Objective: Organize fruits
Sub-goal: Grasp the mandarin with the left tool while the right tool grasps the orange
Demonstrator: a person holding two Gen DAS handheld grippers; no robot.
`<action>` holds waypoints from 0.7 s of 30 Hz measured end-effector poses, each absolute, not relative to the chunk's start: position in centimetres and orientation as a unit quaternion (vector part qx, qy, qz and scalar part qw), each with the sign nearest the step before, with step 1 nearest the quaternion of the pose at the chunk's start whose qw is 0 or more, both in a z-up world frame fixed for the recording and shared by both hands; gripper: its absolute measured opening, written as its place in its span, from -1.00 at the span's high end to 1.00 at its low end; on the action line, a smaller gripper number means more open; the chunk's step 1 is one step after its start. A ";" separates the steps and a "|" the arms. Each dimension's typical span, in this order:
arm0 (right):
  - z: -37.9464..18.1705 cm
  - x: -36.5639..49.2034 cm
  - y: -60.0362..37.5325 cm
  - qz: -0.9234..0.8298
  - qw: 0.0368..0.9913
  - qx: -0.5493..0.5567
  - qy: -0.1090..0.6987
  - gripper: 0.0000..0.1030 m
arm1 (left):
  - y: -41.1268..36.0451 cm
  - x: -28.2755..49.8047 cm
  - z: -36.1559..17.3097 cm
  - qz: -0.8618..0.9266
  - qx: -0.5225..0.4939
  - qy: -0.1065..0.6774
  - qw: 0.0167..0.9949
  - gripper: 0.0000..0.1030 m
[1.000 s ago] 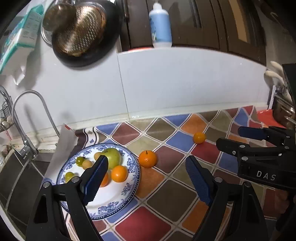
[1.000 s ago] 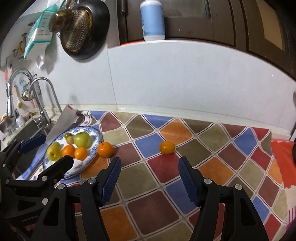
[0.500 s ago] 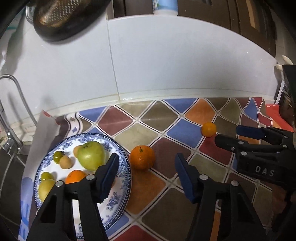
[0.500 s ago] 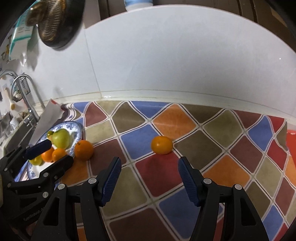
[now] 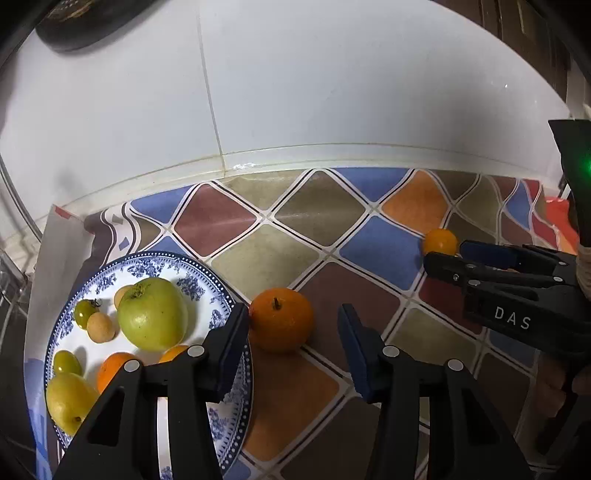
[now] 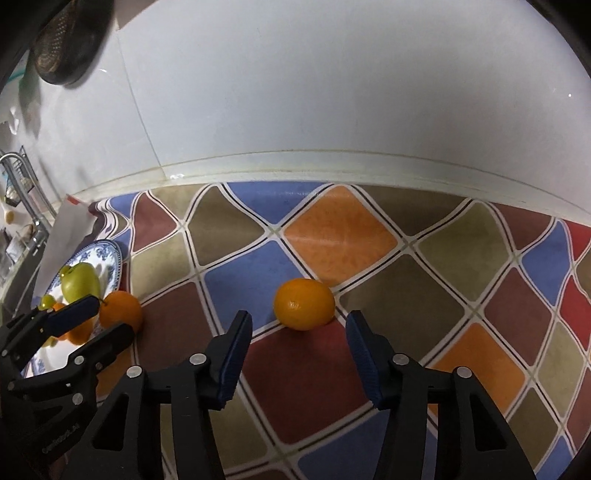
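Patchwork tiles in brown, blue, olive and orange cover the counter below a white tiled wall. Two oranges lie loose on it. The stemmed orange sits just beside the rim of the blue-and-white plate, and the left gripper points down at it, jaws closing, the fruit ahead of the blue pads with no pad pressing on it. The smaller orange lies well apart to the right; the right gripper hangs over it the same way, jaws closing, nothing pinched yet.

Only the left wrist view shows the whole plate: a green apple, a yellow fruit, two small green ones, a pale round one and oranges half hidden behind the finger. The right wrist view alone shows the faucet at the far left and the left gripper from the side.

A second ago both pairs of jaws stood wider, the fruit looked smaller and farther off, and a bottle and a hanging strainer showed fully at the top; now only the strainer's dark edge is left.
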State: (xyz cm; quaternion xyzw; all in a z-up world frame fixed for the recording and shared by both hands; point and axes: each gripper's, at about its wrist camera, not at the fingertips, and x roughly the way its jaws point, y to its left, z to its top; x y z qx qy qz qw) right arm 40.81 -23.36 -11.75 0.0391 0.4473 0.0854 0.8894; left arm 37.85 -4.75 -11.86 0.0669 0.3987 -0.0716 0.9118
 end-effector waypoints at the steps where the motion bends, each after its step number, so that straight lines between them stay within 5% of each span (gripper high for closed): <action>1: -11.9 41.0 -23.3 0.086 0.888 0.039 0.449 0.02 | -4.8 37.9 -11.9 -0.070 0.071 0.397 0.912 0.06; 10: -12.7 42.1 -23.1 0.081 0.887 0.030 0.453 0.26 | -4.9 38.8 -12.2 -0.056 0.095 0.400 0.910 0.16; 21: -11.6 40.5 -22.3 0.093 0.893 0.023 0.440 0.27 | -4.7 38.3 -11.4 -0.073 0.082 0.395 0.912 0.21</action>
